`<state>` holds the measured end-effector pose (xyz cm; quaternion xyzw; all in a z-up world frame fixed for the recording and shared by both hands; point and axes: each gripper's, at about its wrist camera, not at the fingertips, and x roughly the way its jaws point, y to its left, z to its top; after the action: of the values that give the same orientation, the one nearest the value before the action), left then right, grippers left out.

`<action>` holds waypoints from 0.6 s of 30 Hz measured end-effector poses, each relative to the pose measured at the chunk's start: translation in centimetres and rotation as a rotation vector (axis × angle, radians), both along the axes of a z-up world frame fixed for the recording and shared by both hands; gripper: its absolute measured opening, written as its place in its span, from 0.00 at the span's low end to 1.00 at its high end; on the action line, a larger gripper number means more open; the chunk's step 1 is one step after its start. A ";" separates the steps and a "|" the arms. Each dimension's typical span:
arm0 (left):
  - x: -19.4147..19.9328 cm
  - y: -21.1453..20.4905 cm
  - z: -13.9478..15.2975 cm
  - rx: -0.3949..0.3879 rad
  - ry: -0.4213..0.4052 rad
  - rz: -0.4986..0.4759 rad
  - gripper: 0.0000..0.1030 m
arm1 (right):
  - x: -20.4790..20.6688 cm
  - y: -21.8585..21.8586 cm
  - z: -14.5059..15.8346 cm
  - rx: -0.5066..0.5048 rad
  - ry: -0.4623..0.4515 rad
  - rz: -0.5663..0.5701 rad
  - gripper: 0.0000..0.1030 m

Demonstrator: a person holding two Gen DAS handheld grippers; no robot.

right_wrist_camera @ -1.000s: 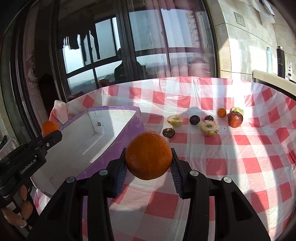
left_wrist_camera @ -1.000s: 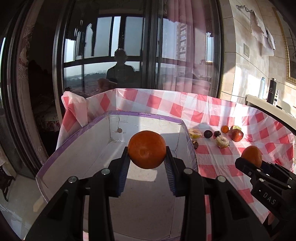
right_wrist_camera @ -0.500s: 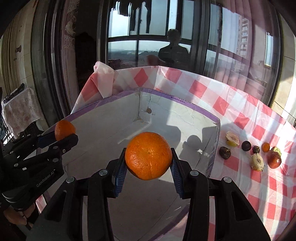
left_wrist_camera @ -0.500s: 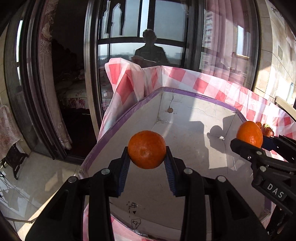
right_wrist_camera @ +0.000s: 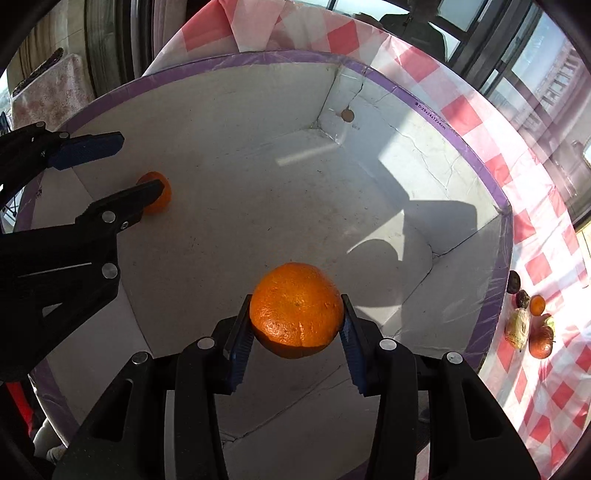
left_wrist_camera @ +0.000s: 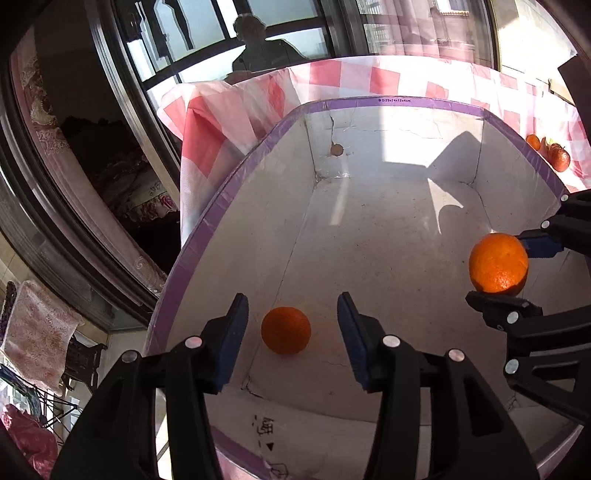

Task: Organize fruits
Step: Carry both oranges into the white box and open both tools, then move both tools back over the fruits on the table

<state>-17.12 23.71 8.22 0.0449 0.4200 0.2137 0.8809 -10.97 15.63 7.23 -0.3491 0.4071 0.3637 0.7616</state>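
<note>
checked tablecloth (right_wrist_camera: pixel 461 110) under white box (left_wrist_camera: pixel 369 221) by window (left_wrist_camera: pixel 207 33).

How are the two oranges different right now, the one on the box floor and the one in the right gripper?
The small orange lies loose on the floor of the box; the big orange is clamped off the floor in the right gripper. The left gripper has just been opening and no longer touches the small orange. The small orange sits mostly in shadow; sun lights the big orange. Both are round and orange.
</note>
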 end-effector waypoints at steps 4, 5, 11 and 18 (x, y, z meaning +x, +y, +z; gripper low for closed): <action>0.0 0.2 -0.5 -0.031 0.055 -0.053 0.62 | -0.1 0.0 -0.2 -0.022 0.023 0.021 0.46; 0.0 0.3 -0.5 -0.036 0.056 -0.053 0.64 | -0.2 0.0 -0.2 -0.013 0.028 0.023 0.47; 0.0 0.3 -0.6 -0.054 0.049 -0.048 0.73 | 0.0 -0.4 0.2 0.042 0.041 0.027 0.51; -0.7 -0.3 1.0 -0.033 -0.110 0.036 0.79 | -0.9 -2.6 1.9 0.267 -0.160 -0.017 0.72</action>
<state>-17.81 23.42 9.19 0.0107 0.3750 0.2249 0.8993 -11.87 13.02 9.16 -0.2689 0.2961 0.3792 0.8344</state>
